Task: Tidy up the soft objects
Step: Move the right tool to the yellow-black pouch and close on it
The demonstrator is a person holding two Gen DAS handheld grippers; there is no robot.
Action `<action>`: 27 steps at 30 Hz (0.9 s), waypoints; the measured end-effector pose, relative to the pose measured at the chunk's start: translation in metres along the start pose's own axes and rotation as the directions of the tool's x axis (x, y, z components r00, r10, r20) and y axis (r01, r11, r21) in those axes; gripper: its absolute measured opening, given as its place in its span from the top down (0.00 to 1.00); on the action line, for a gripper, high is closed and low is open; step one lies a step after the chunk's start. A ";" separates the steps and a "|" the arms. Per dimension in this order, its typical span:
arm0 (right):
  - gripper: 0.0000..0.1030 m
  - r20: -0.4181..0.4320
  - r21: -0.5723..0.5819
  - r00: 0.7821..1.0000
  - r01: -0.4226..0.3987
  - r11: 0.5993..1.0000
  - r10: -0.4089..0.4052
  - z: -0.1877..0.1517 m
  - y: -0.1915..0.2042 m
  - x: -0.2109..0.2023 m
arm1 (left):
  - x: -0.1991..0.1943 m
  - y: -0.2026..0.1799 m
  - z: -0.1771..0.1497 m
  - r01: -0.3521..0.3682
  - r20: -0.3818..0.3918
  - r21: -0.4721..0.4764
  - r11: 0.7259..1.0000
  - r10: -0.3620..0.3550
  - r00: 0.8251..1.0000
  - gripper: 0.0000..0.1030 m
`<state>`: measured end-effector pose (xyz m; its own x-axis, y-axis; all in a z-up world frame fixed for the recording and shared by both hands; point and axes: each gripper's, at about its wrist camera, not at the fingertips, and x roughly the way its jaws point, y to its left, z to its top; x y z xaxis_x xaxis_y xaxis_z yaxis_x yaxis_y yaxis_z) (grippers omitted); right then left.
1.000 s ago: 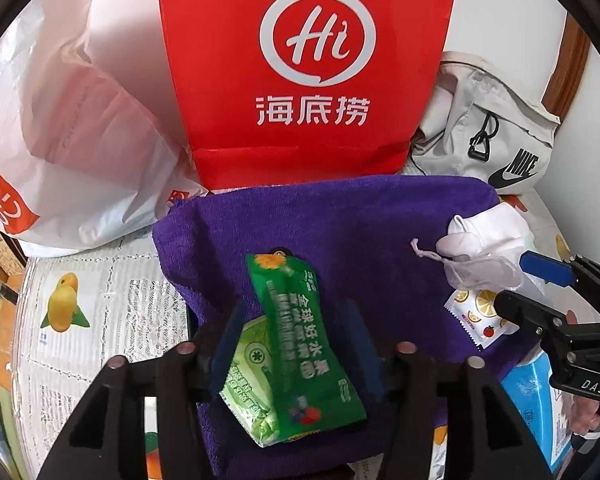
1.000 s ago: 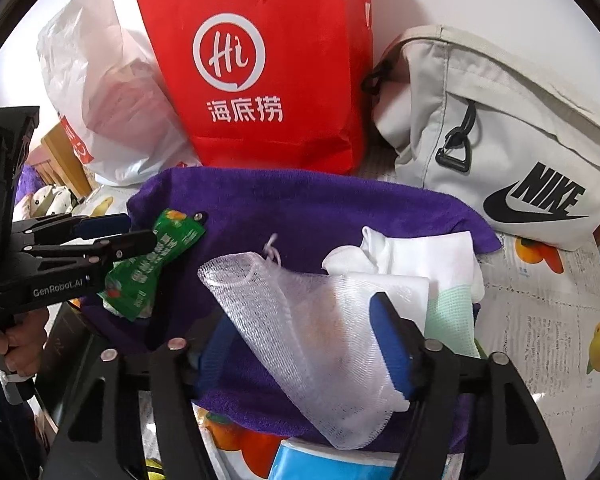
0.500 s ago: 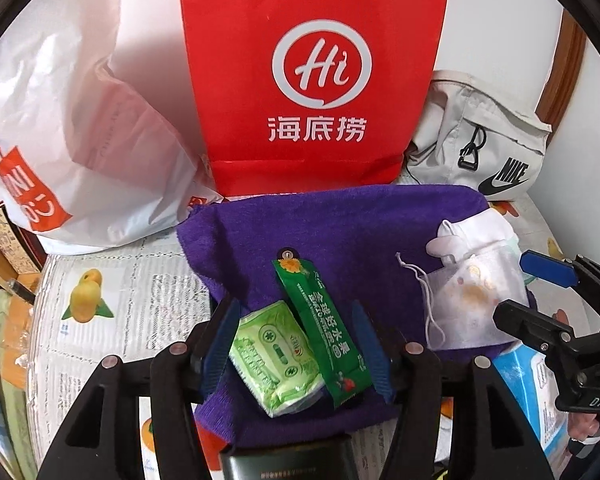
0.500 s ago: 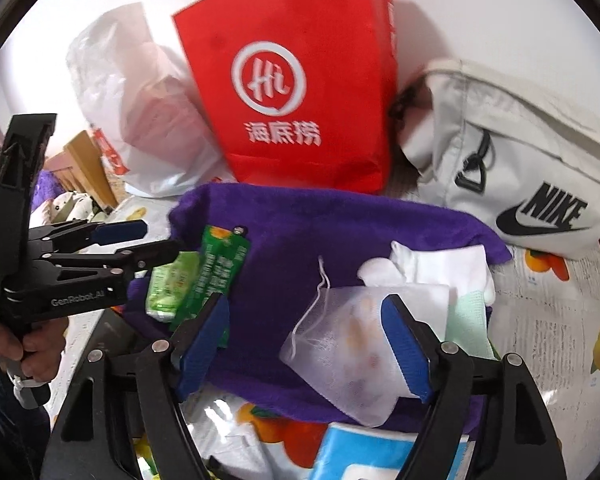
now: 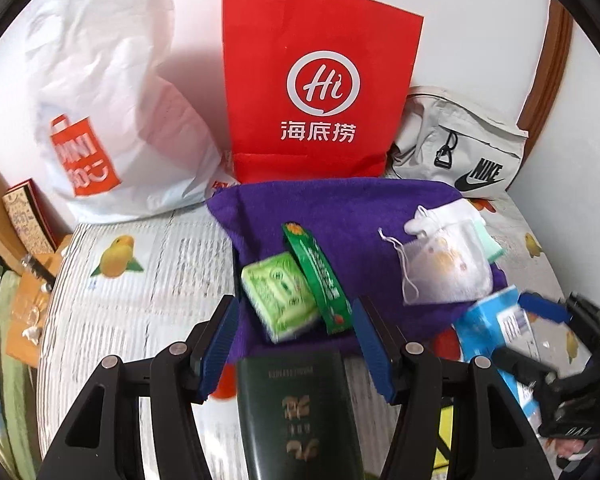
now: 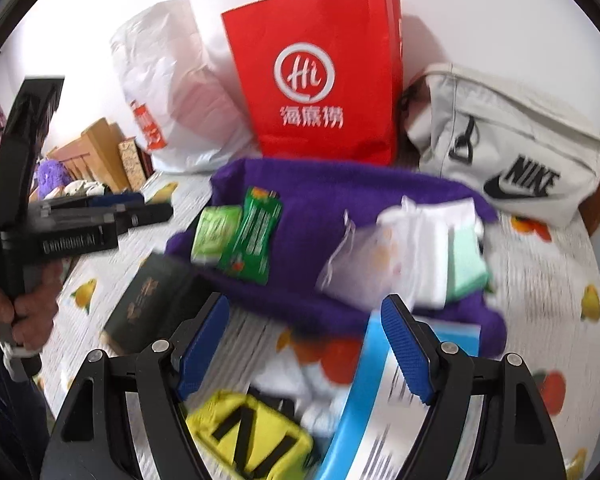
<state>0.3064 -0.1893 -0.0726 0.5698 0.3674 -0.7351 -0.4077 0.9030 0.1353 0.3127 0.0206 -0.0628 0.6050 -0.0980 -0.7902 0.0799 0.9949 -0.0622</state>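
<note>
Green tissue pack (image 5: 279, 296) on purple towel (image 5: 340, 216), just ahead of both grippers' spread, empty fingers (image 5: 220, 332).

The red paper bag (image 5: 320, 80) reads "Hi" in a white ring over 海底捞. The grey pouch (image 5: 466, 144) says NIKE with its swoosh. The white plastic bag (image 5: 112, 120) shows an orange "MINISO" tag, partly folded. The left gripper (image 6: 156, 210) carries "GenRobot.AI", blurred.

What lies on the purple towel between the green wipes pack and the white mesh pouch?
A green sachet, right beside the wipes pack; then bare purple towel up to the mesh pouch. The left wrist view shows it best.
</note>
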 end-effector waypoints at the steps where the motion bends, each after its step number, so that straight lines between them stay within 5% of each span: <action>1: 0.24 -0.004 -0.005 1.000 -0.002 1.000 0.002 -0.007 0.002 -0.003 | -0.004 0.000 -0.004 0.001 0.001 -0.003 1.000 -0.001 1.000 0.45; 11: 0.24 -0.031 -0.055 0.998 -0.060 0.997 0.058 -0.065 0.033 -0.030 | -0.042 0.004 -0.048 0.011 0.010 -0.032 0.999 -0.011 1.000 0.45; 14: 0.17 -0.031 -0.073 0.996 -0.089 0.993 0.087 -0.080 0.048 -0.028 | -0.051 0.008 -0.060 0.021 0.017 -0.044 0.999 -0.020 1.000 0.45; 27: 0.16 -0.064 -0.250 0.996 0.039 0.967 -0.056 -0.113 0.089 0.019 | -0.056 0.027 -0.100 0.028 0.011 -0.063 0.998 -0.028 1.000 0.45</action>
<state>0.2002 -0.1269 -0.1492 0.5448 0.3007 -0.7828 -0.5511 0.8320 -0.0638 0.2016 0.0553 -0.0813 0.6115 -0.1256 -0.7812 0.0468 0.9913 -0.1227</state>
